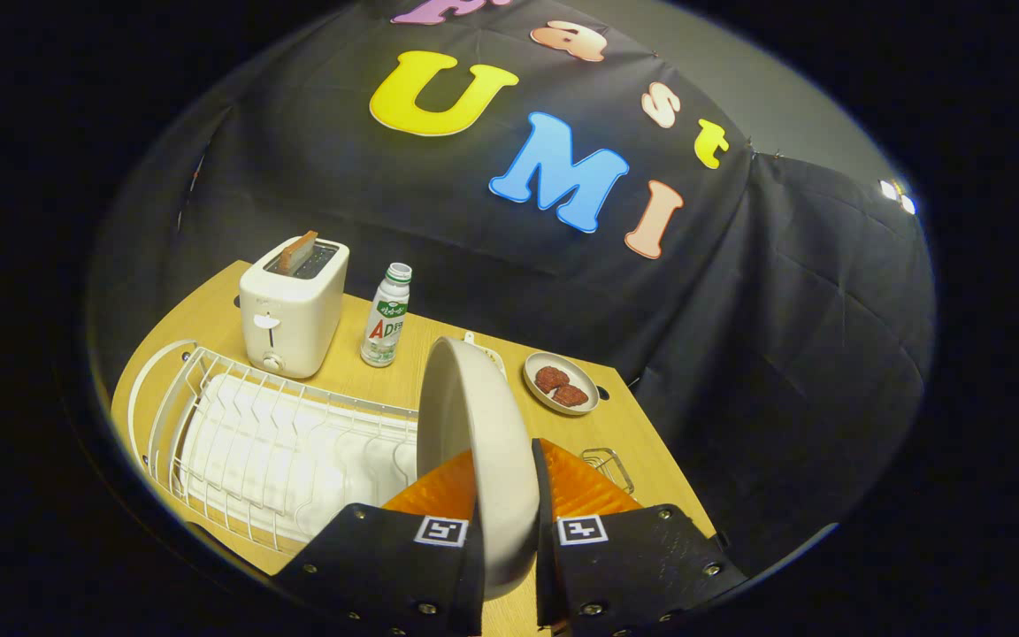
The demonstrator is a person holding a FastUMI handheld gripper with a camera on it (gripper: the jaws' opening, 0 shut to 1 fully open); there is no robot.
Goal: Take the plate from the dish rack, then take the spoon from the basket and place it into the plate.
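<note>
Clamped in my gripper (506, 495), the plate (478, 451) stands on edge between the two orange fingers (439, 491), both pressing its rim; it is lifted clear above the wooden table (386, 376); white dish rack (271, 447) lies beside it, beyond the left finger; toaster (293, 305) with a slice in its slot and a bottle (386, 316) stand behind the rack; small dish (561, 383) holding two reddish pieces sits ahead; wire basket (609, 467) shows just past the right finger.
</note>
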